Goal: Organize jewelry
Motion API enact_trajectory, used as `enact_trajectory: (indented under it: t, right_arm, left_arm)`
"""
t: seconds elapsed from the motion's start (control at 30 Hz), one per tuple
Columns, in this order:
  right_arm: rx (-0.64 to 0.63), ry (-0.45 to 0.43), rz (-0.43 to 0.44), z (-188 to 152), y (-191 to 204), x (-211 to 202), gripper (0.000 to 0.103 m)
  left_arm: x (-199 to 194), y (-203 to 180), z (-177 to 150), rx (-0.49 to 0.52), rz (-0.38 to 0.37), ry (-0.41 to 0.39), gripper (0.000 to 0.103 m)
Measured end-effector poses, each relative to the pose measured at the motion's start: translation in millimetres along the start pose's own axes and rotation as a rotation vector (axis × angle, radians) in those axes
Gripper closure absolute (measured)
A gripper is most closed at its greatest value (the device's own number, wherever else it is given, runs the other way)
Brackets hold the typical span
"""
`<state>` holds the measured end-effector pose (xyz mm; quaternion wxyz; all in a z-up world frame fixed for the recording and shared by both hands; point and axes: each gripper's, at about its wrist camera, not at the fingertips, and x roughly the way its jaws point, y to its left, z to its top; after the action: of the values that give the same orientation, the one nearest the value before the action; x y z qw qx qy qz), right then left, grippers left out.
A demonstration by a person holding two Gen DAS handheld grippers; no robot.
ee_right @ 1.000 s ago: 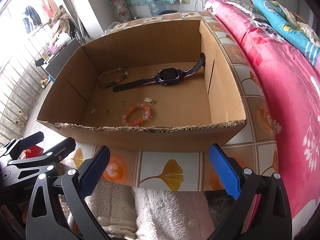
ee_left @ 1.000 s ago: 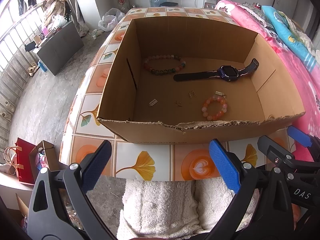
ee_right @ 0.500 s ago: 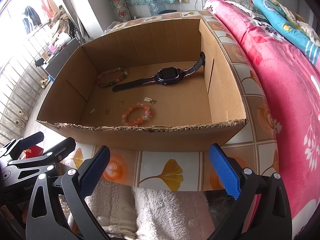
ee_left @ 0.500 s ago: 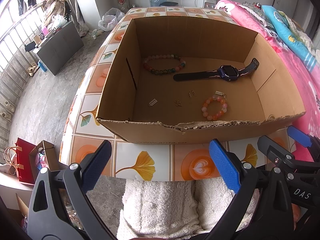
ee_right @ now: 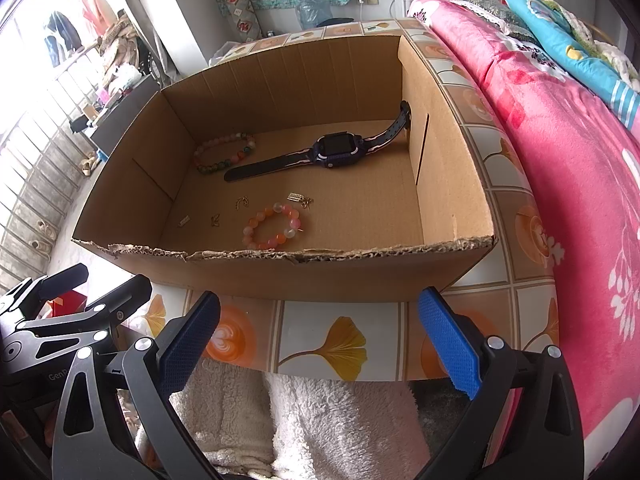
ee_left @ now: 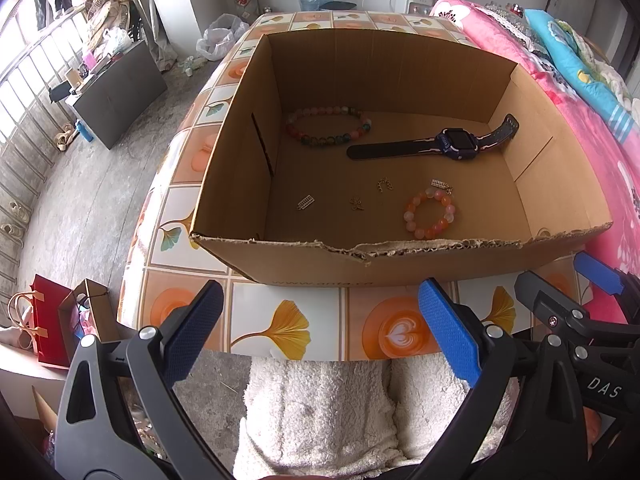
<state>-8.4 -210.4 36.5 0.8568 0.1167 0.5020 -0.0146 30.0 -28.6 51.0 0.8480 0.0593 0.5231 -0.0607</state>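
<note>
Left wrist view: the left gripper (ee_left: 322,334) hangs at 6 o'clock, its blue pads (ee_left: 450,336) spread wide with nothing between them, over the near edge of the tiled table (ee_left: 280,324). The right gripper (ee_left: 568,292) shows at 4 o'clock, just beside it. A cardboard box (ee_left: 400,264) sits on the table at centre, open at the top, its near rim torn. On its floor, a long bead bracelet (ee_left: 328,126) lies at 12 o'clock near the back wall. A dark watch (ee_left: 456,144) lies flat toward 2 o'clock, one strap end touching the right wall. A small orange bracelet (ee_left: 430,214) lies near the front at 3 o'clock. Small gold charms (ee_left: 356,203) are strewn in a loose row to its left. A pink blanket (ee_left: 592,120) fills the 2 o'clock side. White fleece (ee_left: 328,412) lies below the table edge.

Right wrist view: the right gripper (ee_right: 318,338) sits at 6 o'clock, pads (ee_right: 448,342) apart and empty. The left gripper (ee_right: 84,292) shows at 8 o'clock. The box (ee_right: 320,280) holds the watch (ee_right: 338,150) at centre, the long bracelet (ee_right: 224,152) at 10 o'clock from it, the orange bracelet (ee_right: 272,226) toward the front wall, and charms (ee_right: 216,220) to its left. The blanket (ee_right: 560,168) lies at 3 o'clock.
</note>
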Motion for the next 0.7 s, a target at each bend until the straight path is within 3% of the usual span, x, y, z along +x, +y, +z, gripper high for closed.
enact_trajectory:
  t: [0.7]
  right_arm:
    - [0.002,0.004,0.001,-0.3,0.1,1.1,0.006]
  left_arm:
    - [2.9,0.1,-1.8,0.000,-0.003,0.008,0.009]
